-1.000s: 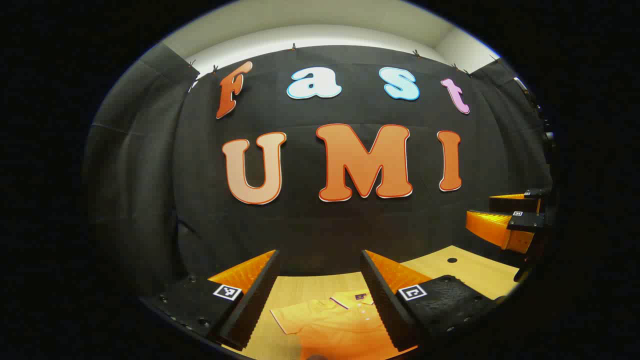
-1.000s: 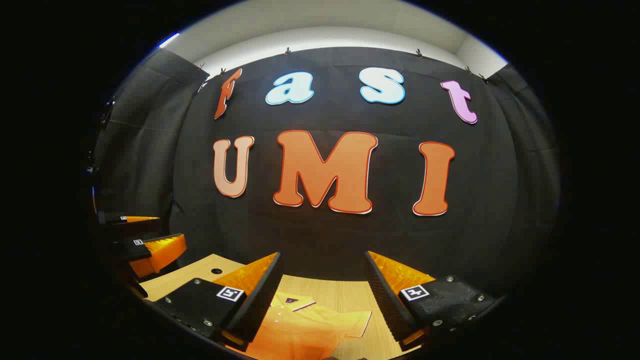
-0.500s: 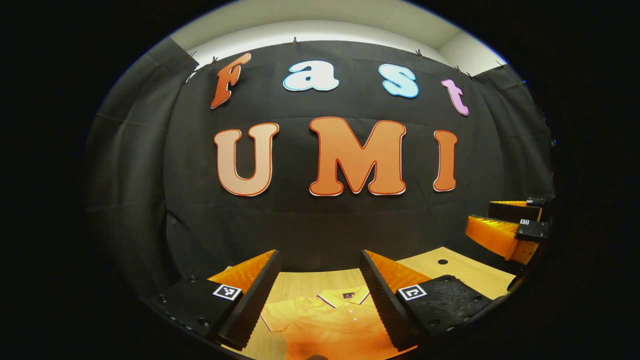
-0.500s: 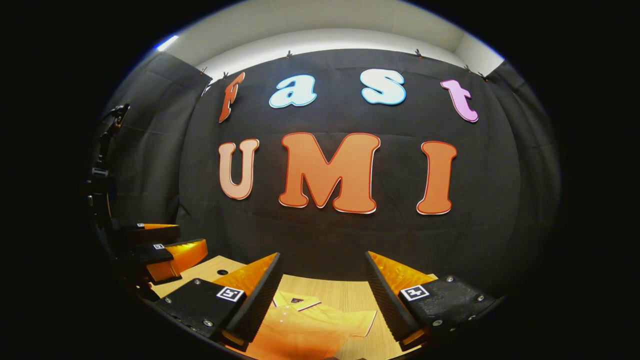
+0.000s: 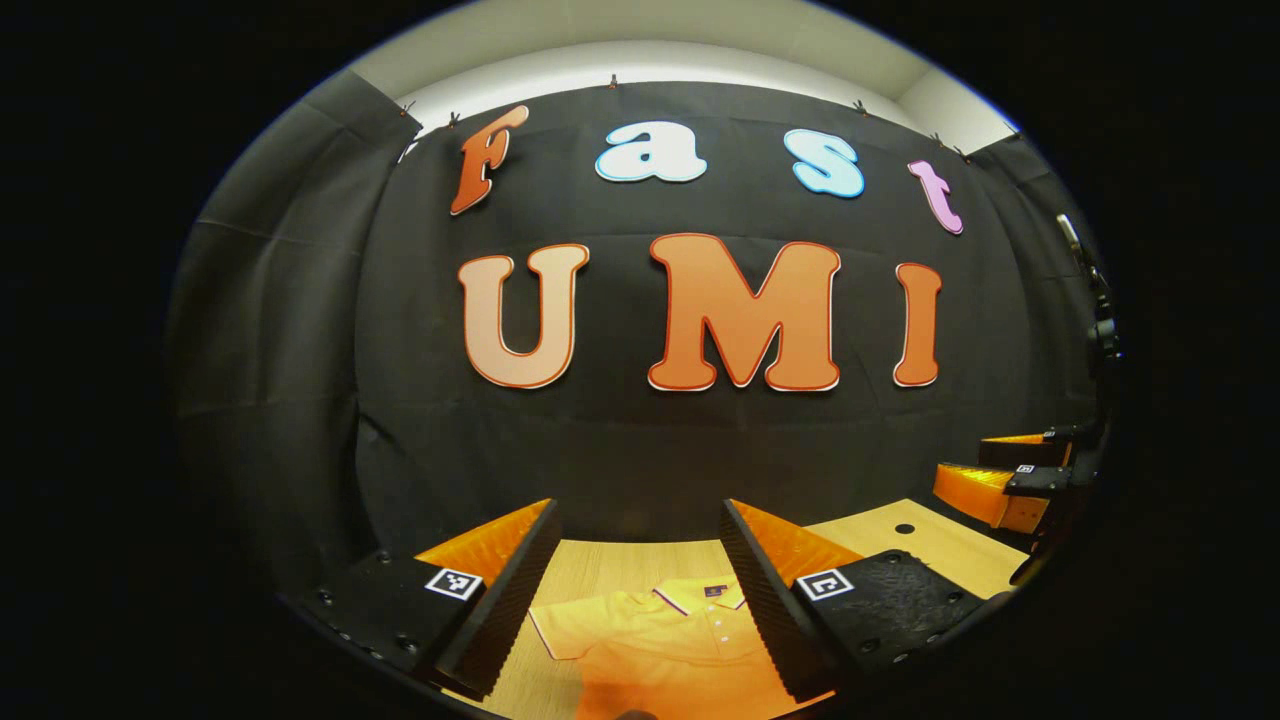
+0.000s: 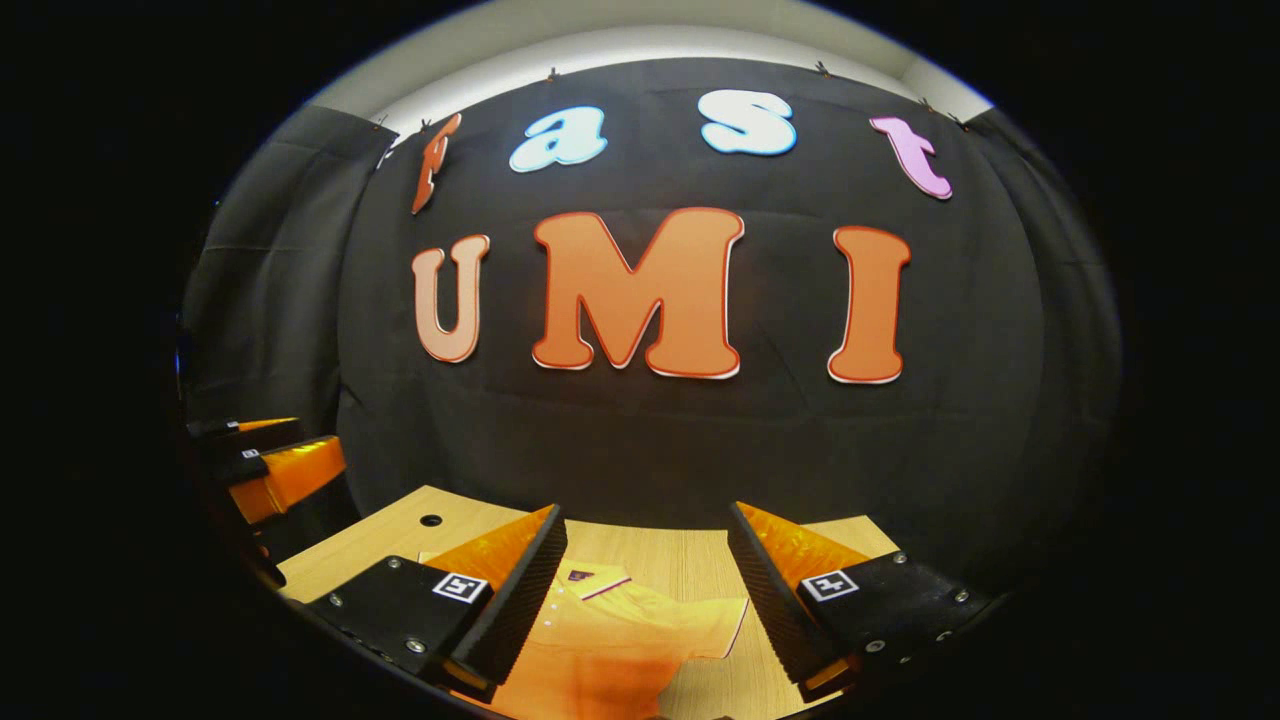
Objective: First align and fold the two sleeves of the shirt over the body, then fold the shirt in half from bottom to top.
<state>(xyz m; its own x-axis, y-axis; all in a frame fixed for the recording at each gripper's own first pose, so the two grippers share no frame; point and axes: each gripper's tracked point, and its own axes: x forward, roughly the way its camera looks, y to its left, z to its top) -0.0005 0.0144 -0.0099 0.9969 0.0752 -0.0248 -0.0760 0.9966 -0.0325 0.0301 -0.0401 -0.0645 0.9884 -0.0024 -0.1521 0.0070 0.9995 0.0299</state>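
Wall: the black cloth wall (image 5: 620, 440) stands straight ahead of both my grippers, rising from the table's far edge.
Table: the pale wooden table (image 6: 690, 560) lies below me; a small round hole (image 6: 431, 520) sits near its far left corner in the right gripper view, and the same hole (image 5: 904, 528) shows at the far right in the left gripper view.
Shirt: the orange shirt (image 5: 660, 640) lies flat on the table, collar toward the wall, so its long axis runs from me to the wall; the hem end drops below both views, so I cannot tell how it lies there.
Sleeves: in the left gripper view 1 short sleeve (image 5: 560, 632) spreads out to the left; in the right gripper view the other sleeve (image 6: 715, 625) spreads out to the right. Neither is folded over the body.
Collar: the collar (image 6: 590, 580) has a thin dark trim, with a row of small buttons below it.
Left gripper: my left gripper (image 5: 638, 600) hangs above the shirt, fingers wide apart, holding nothing; it also shows at the left edge of the right gripper view (image 6: 275, 455).
Right gripper: my right gripper (image 6: 645, 600) hangs above the shirt's collar side, fingers wide apart and empty; it appears at the right edge of the left gripper view (image 5: 1010, 470).
In the way: nothing lies between my fingers and the cloth.
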